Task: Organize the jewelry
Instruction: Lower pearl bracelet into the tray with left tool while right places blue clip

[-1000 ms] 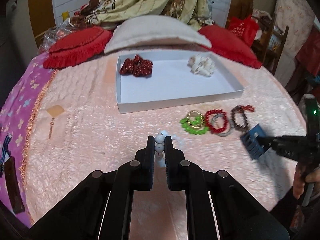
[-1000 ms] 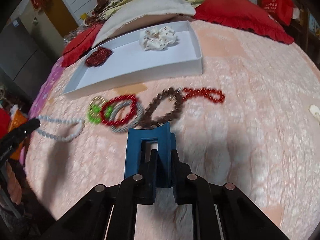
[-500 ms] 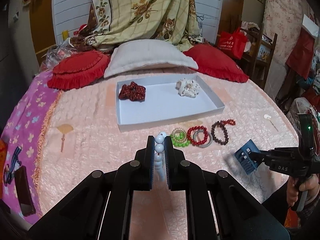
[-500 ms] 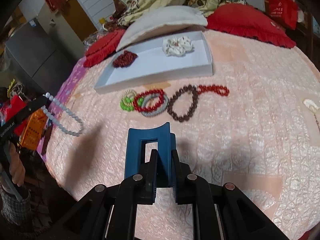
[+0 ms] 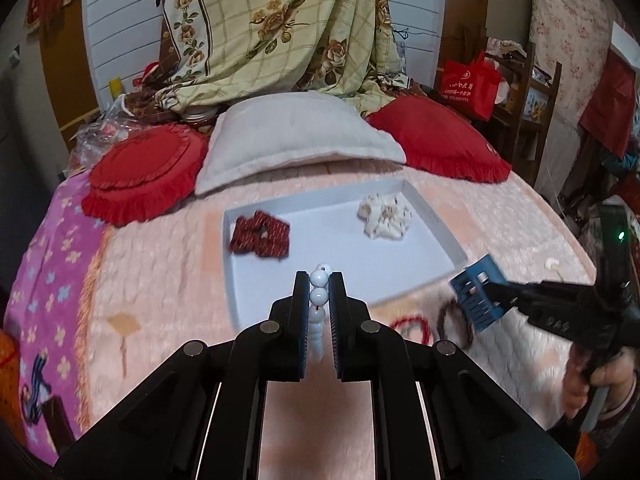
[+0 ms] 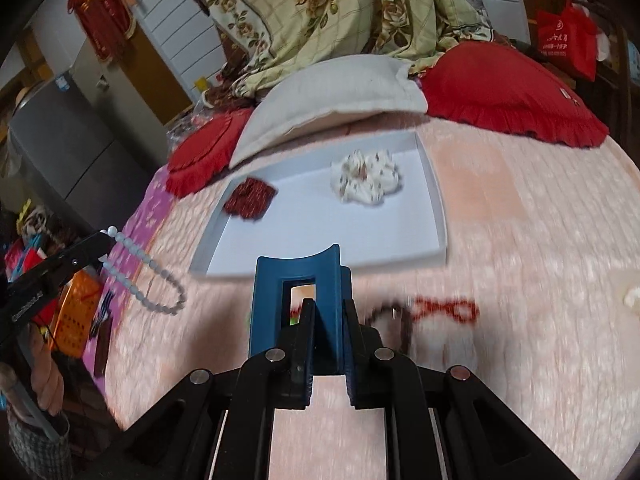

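Nearest, the left hand-held gripper (image 5: 319,300) pinches a white bead necklace (image 6: 148,268); the right hand-held gripper (image 6: 327,332) clamps a blue hair claw (image 6: 298,280). Beyond, seemingly blurred bracelets (image 6: 444,310) on the bed, then the white tray (image 6: 434,216). The dangling necklace could snag its rim.

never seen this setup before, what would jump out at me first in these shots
The left tongs shut on a string of pale white beads that dangles over the pink bedspread, and the right tongs shut on a blue plastic hair claw. Beyond them lies a shallow white tray with a dark red scrunchie and a white one.
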A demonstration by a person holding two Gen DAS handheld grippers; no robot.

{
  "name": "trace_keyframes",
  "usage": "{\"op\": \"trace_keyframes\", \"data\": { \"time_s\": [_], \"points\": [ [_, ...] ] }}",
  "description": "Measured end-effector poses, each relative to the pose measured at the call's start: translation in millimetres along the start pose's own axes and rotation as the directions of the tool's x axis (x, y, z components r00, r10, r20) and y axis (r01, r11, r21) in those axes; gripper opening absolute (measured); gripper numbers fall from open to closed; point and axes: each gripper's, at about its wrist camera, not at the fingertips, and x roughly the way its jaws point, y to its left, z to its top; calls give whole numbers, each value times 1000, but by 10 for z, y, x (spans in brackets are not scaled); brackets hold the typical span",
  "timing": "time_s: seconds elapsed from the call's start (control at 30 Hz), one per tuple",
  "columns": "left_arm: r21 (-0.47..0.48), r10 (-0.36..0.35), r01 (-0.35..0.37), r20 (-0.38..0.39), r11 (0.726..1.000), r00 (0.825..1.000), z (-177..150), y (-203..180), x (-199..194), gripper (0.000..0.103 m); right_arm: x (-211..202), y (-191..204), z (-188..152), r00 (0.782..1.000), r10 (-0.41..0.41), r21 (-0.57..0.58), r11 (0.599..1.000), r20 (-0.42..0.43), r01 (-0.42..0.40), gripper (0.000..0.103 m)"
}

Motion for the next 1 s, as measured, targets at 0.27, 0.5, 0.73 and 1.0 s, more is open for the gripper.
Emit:
{"op": "trace_keyframes", "data": {
  "time_s": [0.27, 0.5, 0.73, 1.0],
  "points": [
    [-52, 76, -84, -127, 995, 989, 66, 238, 982, 8, 726, -25, 295, 997, -10, 28, 1000, -78, 12, 12],
    [-125, 106, -138, -235, 982, 966, -259, 663, 1435, 8, 1140, 213, 407, 994, 13, -5, 1000, -107, -13, 12],
    [-135, 126, -166, -266, 977, 956, -436, 818, 1509, 8, 1426, 464, 436, 991, 25, -32, 999, -129, -29, 12],
    [-71, 184, -206, -234, 976, 955, -509, 754, 1484, 9, 1576, 591, 426, 992, 13, -76, 997, -122, -23, 12]
  ]
}}
